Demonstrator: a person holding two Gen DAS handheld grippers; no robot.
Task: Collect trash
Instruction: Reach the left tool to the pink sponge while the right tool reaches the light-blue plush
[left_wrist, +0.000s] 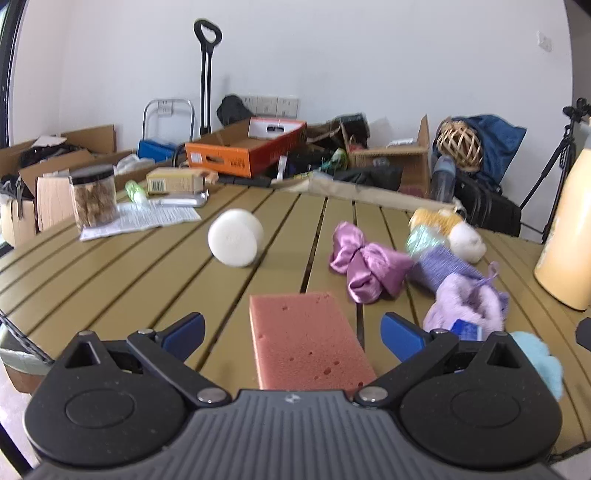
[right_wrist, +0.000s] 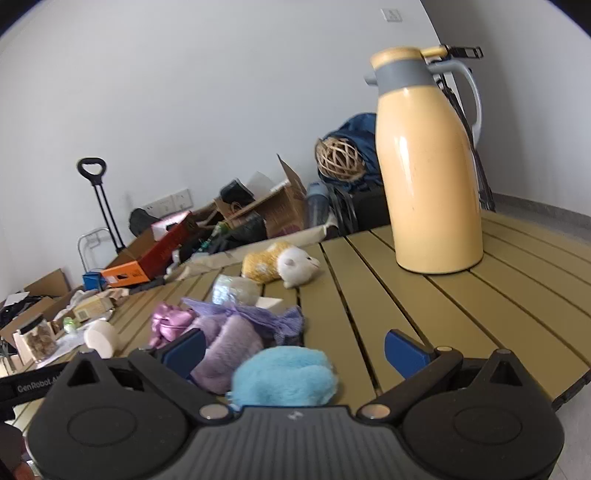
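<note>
My left gripper (left_wrist: 293, 334) is open above the olive slatted table (left_wrist: 110, 280), and a pink sponge (left_wrist: 306, 339) lies between its blue fingers, untouched by either. Beyond it sit a white foam disc (left_wrist: 235, 237), a shiny purple satin bundle (left_wrist: 364, 263) and a lilac fuzzy item (left_wrist: 467, 301). My right gripper (right_wrist: 293, 349) is open too, with a fluffy blue ball (right_wrist: 282, 376) low between its fingers. A lilac fuzzy item (right_wrist: 229, 350) lies by its left finger. Further off lie a purple cloth (right_wrist: 269, 317) and a yellow-and-white plush animal (right_wrist: 280, 264).
A tall yellow thermos jug (right_wrist: 430, 166) stands on the table at the right. A jar of snacks (left_wrist: 94, 195), a printed paper sheet (left_wrist: 144, 218) and a small carton (left_wrist: 175, 180) sit at the far left. Cardboard boxes (left_wrist: 247, 146), bags and a tripod (left_wrist: 554, 162) crowd the floor behind.
</note>
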